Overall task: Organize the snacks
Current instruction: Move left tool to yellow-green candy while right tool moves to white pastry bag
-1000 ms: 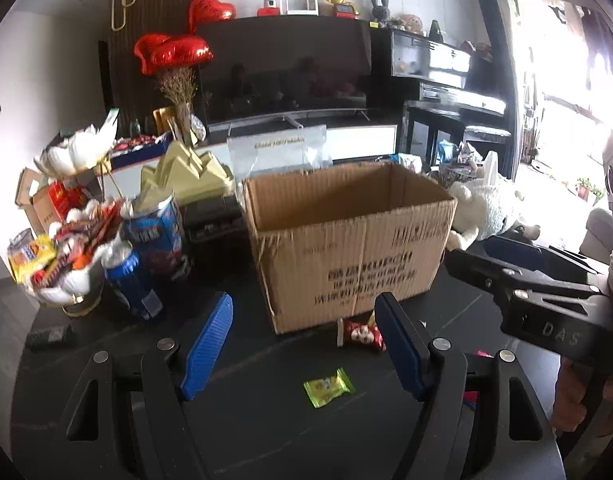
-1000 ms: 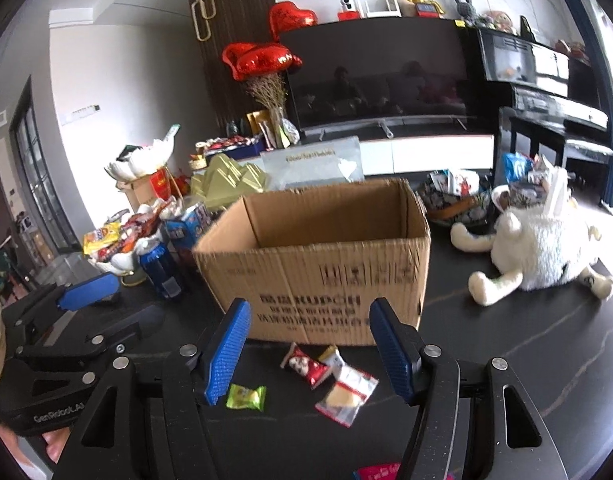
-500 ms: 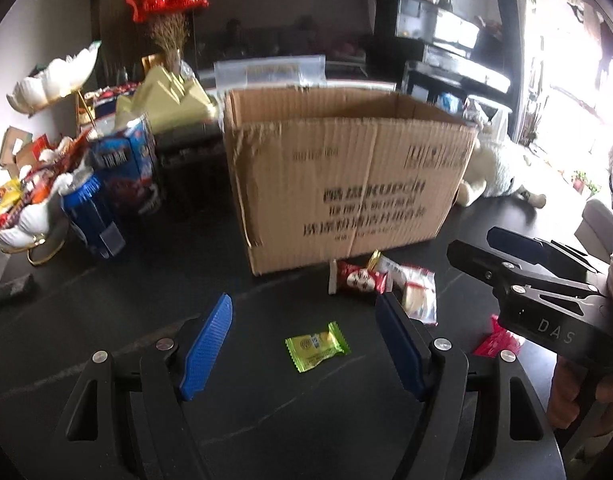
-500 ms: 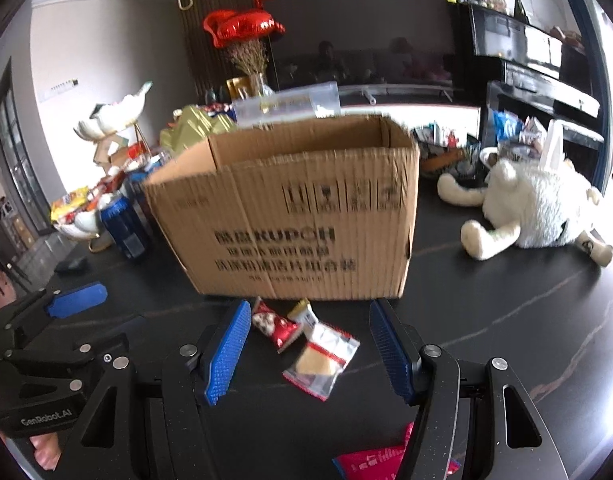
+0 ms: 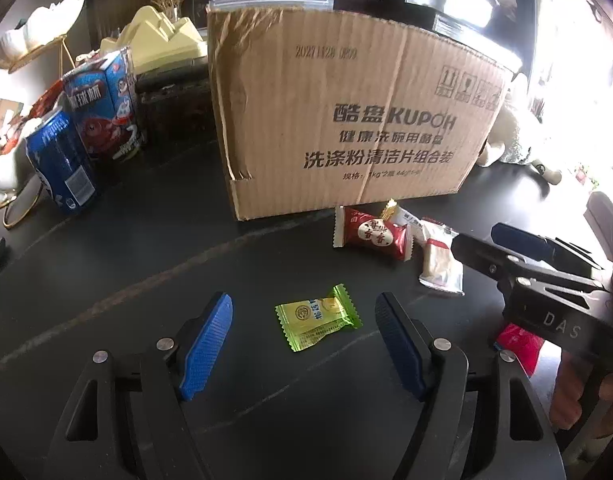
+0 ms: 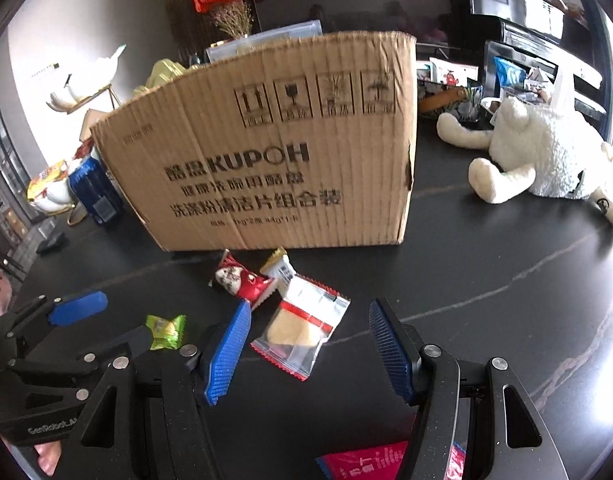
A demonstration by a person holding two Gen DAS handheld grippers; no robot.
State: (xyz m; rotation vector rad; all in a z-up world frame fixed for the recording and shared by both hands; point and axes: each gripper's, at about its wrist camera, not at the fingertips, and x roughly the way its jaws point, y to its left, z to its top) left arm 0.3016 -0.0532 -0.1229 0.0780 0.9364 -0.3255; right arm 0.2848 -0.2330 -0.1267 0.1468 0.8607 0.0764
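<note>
Two grippers, left gripper [image 5: 304,342] and right gripper [image 6: 308,346], hang released over a dark veined counter [image 6: 486,264]. A green snack [image 5: 317,322] lies between the left gripper's fingers, untouched; a clear wafer packet [image 6: 302,330] between the right's. Far: cardboard box [image 5: 346,120] printed "KUPOH"; room dim.

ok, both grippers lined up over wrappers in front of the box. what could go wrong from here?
1. The left gripper is open around the flat green candy; its pads may scrape the table and slide off the thin wrapper.
2. The right gripper frames the clear cracker packet, which touches the red snack; closing could nudge that one.
3. The grippers sit close together and might collide.
</note>
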